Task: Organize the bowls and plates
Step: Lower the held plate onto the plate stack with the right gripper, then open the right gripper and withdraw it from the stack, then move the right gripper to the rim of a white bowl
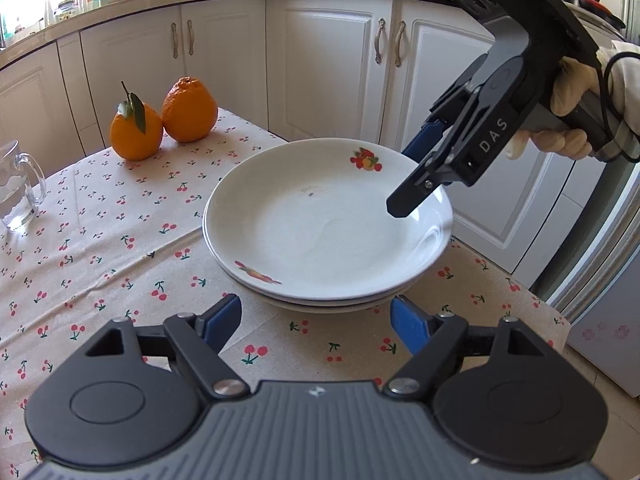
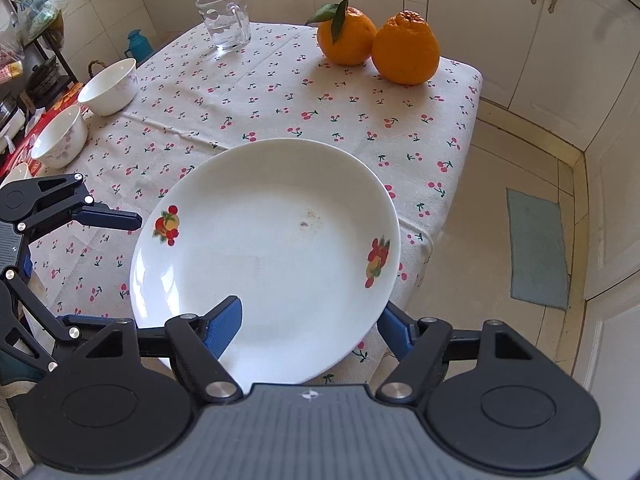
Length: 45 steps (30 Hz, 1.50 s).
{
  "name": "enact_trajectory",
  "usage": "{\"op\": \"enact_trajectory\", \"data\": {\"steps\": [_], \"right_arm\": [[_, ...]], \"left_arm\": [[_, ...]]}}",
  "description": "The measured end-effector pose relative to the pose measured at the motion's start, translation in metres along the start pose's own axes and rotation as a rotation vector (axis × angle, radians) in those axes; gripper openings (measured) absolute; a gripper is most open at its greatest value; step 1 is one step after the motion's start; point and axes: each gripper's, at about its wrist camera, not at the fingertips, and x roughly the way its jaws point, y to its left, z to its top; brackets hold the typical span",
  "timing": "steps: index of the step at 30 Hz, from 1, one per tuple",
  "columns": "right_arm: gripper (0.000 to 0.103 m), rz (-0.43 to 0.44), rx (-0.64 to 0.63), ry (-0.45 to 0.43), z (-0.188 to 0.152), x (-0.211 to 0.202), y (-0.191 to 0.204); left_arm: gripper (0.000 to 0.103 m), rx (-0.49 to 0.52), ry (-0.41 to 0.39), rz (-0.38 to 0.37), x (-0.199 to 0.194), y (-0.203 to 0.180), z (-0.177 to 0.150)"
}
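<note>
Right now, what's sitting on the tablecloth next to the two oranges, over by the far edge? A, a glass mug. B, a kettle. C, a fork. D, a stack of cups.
A: a clear glass mug with a handle stands on the cherry-print tablecloth, along the far edge from the two oranges.
</note>
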Motion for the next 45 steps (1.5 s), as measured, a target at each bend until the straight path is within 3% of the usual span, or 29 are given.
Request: {"op": "enact_trajectory", "data": {"steps": [4,6,8,17,23,31,45], "right_arm": [[0.084,-0.006,0.007,-0.005,-0.005,0.002,0.003],[0.097,0.007,0.01,-0.026,-0.008,-0.001,0.006],[0.103,0.009,0.013,-0.061,-0.01,-0.006,0.011],[0.103,-0.043,0.091,-0.232,-0.023,-0.028,0.043],[0.103,-0.106,0.091,-0.267,-0.027,-0.033,0.08],[0.103,-0.25,0.049,-0.291,-0.026,-0.038,0.138],[0.103,-0.114,0.016,-0.34,-0.039,-0.03,0.237]], "left_arm": [[0.084,0.003,-0.011,0.005,-0.004,-0.001,0.0],[0.087,0.008,-0.025,0.009,-0.009,-0.002,-0.002],[0.087,0.013,-0.036,0.013,-0.015,-0.003,-0.002],[0.091,0.016,-0.073,0.018,-0.042,-0.007,-0.006],[0.091,0.02,-0.099,0.037,-0.067,-0.008,-0.017],[0.092,0.011,-0.126,0.101,-0.109,-0.004,-0.044],[0.096,-0.118,-0.161,0.186,-0.187,0.038,-0.114]]}}
